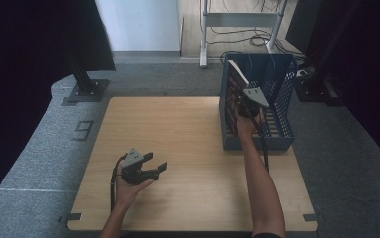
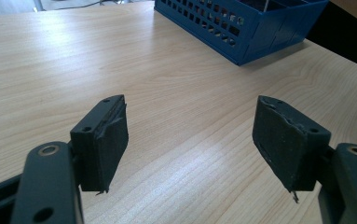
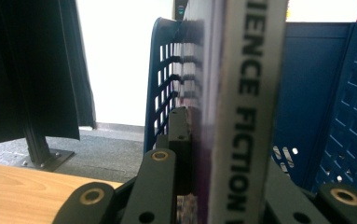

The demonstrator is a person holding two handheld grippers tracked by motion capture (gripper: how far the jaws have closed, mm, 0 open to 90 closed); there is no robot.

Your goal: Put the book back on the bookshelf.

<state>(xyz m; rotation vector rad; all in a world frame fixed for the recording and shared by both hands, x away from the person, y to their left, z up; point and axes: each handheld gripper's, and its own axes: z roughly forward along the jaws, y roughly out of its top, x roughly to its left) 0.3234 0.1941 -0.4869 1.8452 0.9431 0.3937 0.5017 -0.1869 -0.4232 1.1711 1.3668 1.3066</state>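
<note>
A blue perforated plastic rack [image 1: 277, 89] stands at the table's right rear. My right gripper [image 1: 244, 106] is at the rack's left side, shut on a book [image 1: 238, 74] that stands upright inside it. In the right gripper view the book's pale spine [image 3: 246, 112] reads "SCIENCE FICTION" in part and rises between the jaws, with the blue rack wall [image 3: 167, 79] just behind. My left gripper [image 1: 154, 162] hovers low over the front left of the table, open with nothing between its pads [image 2: 106, 140]. The blue rack [image 2: 241, 28] lies ahead of it.
The wooden table [image 1: 177, 139] sits on grey carpet. A black stand base [image 1: 86, 89] is off the table's back left corner. A metal frame with cables [image 1: 242, 29] stands behind the rack. Dark curtains flank both sides.
</note>
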